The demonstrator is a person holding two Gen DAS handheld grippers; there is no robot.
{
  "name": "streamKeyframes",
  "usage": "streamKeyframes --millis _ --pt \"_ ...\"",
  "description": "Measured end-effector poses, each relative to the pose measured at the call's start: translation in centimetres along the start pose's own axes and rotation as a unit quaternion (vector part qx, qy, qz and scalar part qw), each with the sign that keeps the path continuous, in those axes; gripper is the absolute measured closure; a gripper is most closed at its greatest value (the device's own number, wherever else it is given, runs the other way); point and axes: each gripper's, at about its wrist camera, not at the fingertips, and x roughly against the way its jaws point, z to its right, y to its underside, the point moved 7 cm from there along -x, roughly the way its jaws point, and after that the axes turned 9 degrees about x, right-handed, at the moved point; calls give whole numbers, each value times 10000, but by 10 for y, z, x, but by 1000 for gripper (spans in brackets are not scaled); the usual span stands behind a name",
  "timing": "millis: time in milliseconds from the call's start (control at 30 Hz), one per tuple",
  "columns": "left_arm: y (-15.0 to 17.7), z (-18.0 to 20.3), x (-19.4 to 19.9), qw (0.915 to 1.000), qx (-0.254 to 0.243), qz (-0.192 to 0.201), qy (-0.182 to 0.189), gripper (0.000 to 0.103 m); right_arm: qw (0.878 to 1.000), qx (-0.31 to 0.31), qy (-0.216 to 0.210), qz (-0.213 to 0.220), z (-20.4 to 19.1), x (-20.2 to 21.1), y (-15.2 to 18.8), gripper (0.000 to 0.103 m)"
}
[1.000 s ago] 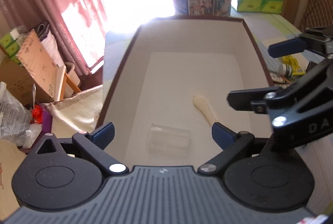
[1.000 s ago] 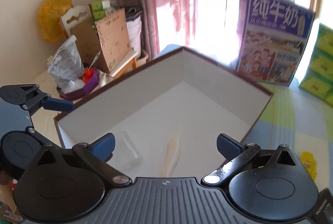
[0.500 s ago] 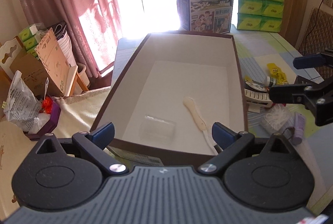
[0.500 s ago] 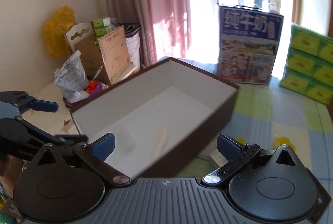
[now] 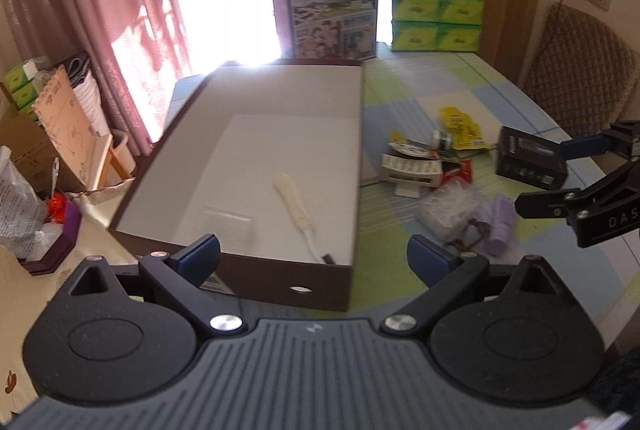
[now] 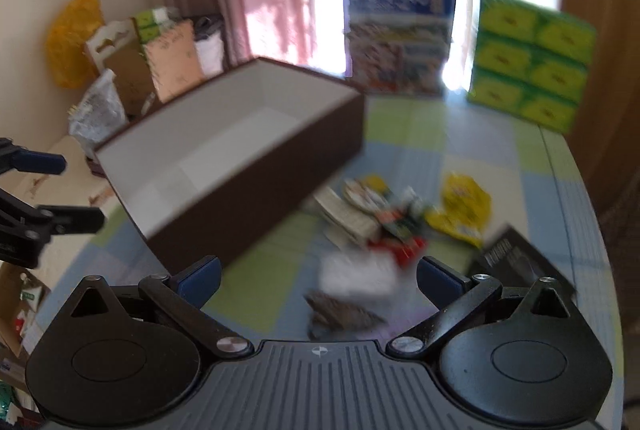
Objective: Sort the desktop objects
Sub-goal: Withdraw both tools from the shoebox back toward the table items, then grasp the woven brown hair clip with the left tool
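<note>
A brown box with a white inside (image 5: pixel 352 190) (image 6: pixel 280 166) stands on the checked table. In it lie a cream spoon-like tool (image 5: pixel 292 198) and a clear plastic case (image 5: pixel 230 226). Right of the box is a heap of small things: a white pill tray (image 5: pixel 412 170), yellow packets (image 5: pixel 460 122) (image 6: pixel 464 206), a clear crumpled bag (image 5: pixel 452 206), a lilac tube (image 5: pixel 502 226) and a black box (image 5: pixel 528 158) (image 6: pixel 516 262). My left gripper (image 5: pixel 314 256) is open and empty in front of the box. My right gripper (image 6: pixel 318 276) is open and empty over the heap; this view is blurred.
A blue milk carton (image 5: pixel 328 2) and green tissue packs (image 5: pixel 436 10) stand at the table's far end. A wicker chair (image 5: pixel 576 78) is at the right. Cardboard, bags and a pink curtain (image 5: pixel 100 10) fill the left side beyond the table edge.
Both grippers have pulled back out of the box and up. My right gripper has swung to the right, from over the box to over the heap of small things.
</note>
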Motion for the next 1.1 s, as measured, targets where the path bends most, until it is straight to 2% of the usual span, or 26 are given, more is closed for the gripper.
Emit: streamKeyframes --millis 367,667,933,1100 --pt "7 70 -16 9966 -481 -156 647 6 9967 -508 292 -565 42 15 53 2" --pt "25 123 -62 9879 -1040 -417 1076 11 9832 -1397 575 -1019 91 18 95 2" --pt "43 147 -117 9795 -1452 -699 1212 21 9688 -1914 841 -1331 129 20 132 2" --pt "50 158 -142 9738 -1766 -699 1248 26 9597 -2195 934 -1482 146 20 149 2"
